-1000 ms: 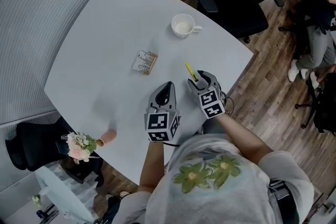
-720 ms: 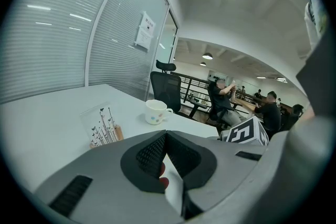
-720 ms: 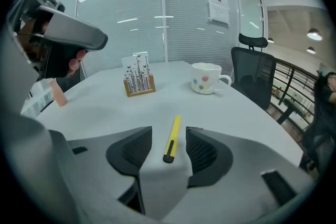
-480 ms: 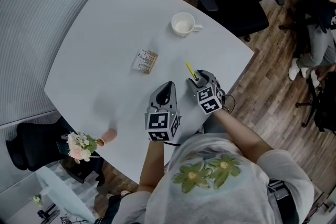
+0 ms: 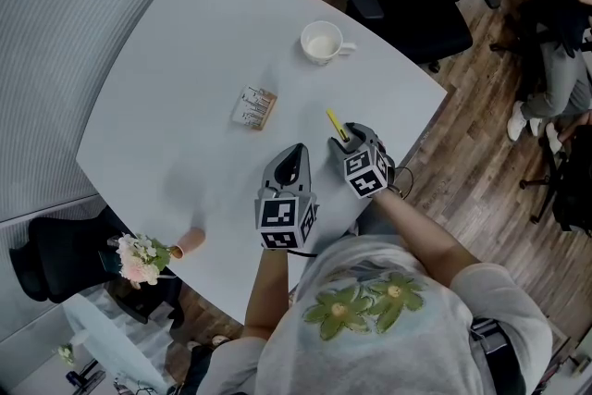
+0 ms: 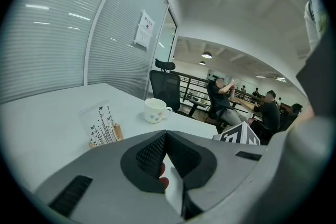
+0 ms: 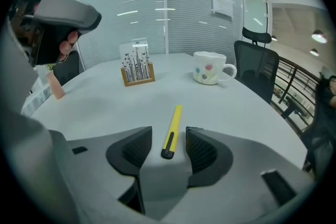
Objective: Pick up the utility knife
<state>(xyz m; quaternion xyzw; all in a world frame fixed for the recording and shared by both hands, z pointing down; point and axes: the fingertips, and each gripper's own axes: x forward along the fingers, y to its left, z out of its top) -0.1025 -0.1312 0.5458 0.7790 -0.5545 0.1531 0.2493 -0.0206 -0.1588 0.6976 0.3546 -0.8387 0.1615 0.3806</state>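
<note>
The right hand-held gripper [image 7: 168, 139] is spread, its two jaws either side of the near end of the slim yellow plastic utility knife with a black slider [image 7: 171, 131]. Neither pad appears to touch it yet. The step in hand looks like the closing pinch. To do it well, the jaws should come low enough for the ribbed pads to meet the knife's flat sides, not its top edge. The knife sits a shade nearer the right-side jaw, so a small shift towards 3 o'clock would centre it and stop the closing pads from spinning it on the smooth surface. With so little of the knife between the pads, pushing further along towards 12 o'clock before squeezing should reduce drooping on the lift.

The knife lies flat on the white rounded worktop [image 5: 203, 60], towards the worktop's 4 o'clock edge in the head view. There it reaches from the right gripper's tips towards 11 o'clock [image 5: 333, 123]. It is thin and straight, with its black end nearest the gripper and no blade visible.

The left hand-held gripper [image 5: 296, 153] hangs beside it, at about 9 o'clock from the right one. Its jaws are pressed together on nothing [image 6: 165, 136].
</note>
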